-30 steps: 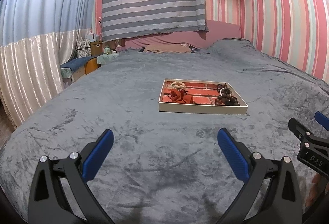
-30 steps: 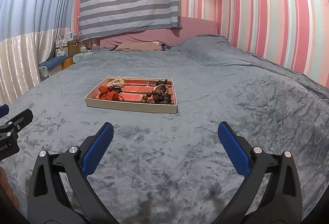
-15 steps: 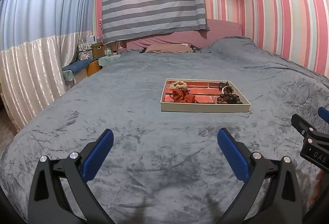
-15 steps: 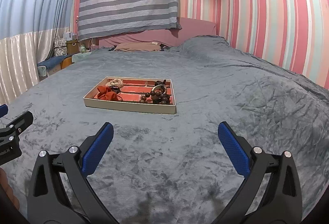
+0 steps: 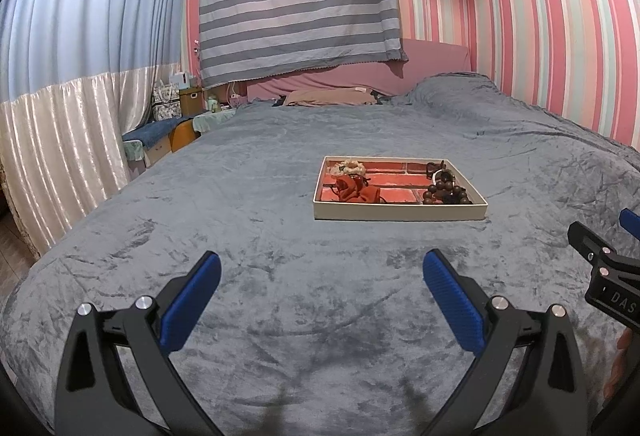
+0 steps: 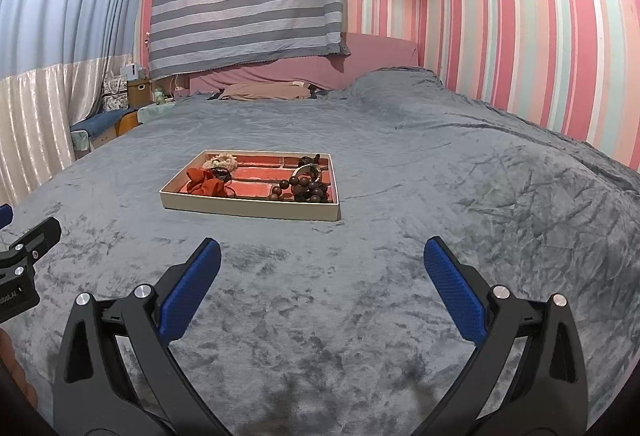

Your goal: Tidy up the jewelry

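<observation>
Grippers are both hovering low over the grey blanket (image 5: 240, 220), holding nothing. The left gripper (image 5: 320, 288) is showing its blue pads spread wide at the bottom of the left wrist frame, with bare blanket between them; the right gripper (image 6: 320, 276) is standing equally spread at the bottom of the right wrist frame. Each tool is also appearing at the edge of the other's view, so the two are sitting side by side.

Outward from the fingers, the tray (image 5: 400, 213) is lying ahead and well apart from both tools. In the left wrist frame it is sitting right of centre, just above the middle; in the right wrist frame the same tray (image 6: 248, 210) is sitting left of centre. It is therefore lying between the two lines of approach — neither arm looks clearly nearer. Its long axis is running across both frames, long side facing the tools.

Inside the tray, a red fabric piece (image 5: 354, 190) and a pale scrunchie (image 5: 351, 168) are occupying the left end, while dark wooden beads (image 5: 446, 192) are piled at the right end. By position, the left gripper is better placed for the red piece and the right for the beads — a judgement only.
</observation>
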Demonstrator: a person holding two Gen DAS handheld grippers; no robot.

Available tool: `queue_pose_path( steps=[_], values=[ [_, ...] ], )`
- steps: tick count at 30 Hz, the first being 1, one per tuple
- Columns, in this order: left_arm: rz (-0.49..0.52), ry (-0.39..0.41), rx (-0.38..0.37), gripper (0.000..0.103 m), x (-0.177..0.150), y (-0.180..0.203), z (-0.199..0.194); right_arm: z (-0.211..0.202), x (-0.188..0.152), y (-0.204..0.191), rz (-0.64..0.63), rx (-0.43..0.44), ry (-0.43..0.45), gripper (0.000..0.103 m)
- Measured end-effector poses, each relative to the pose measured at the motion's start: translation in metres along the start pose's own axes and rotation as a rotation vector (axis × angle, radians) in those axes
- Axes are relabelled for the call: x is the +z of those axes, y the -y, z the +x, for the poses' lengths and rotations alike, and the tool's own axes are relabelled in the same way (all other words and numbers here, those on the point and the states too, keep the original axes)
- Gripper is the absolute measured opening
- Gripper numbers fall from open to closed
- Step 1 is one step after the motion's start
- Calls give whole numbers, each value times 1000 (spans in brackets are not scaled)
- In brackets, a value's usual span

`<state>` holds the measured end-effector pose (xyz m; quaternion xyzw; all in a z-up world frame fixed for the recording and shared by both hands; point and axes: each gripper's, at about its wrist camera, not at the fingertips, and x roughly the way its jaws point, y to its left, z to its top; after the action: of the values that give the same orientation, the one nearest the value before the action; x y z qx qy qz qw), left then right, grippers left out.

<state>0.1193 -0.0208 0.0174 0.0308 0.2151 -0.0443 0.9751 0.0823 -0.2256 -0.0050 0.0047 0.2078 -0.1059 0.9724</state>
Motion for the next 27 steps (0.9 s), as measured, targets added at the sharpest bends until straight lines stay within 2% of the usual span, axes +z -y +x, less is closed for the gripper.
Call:
queue_pose_path(
  steps=[27],
  values=[
    [4,8,15,99,2,0,0,2,-1,2,6,-6,-8,99]
  ],
)
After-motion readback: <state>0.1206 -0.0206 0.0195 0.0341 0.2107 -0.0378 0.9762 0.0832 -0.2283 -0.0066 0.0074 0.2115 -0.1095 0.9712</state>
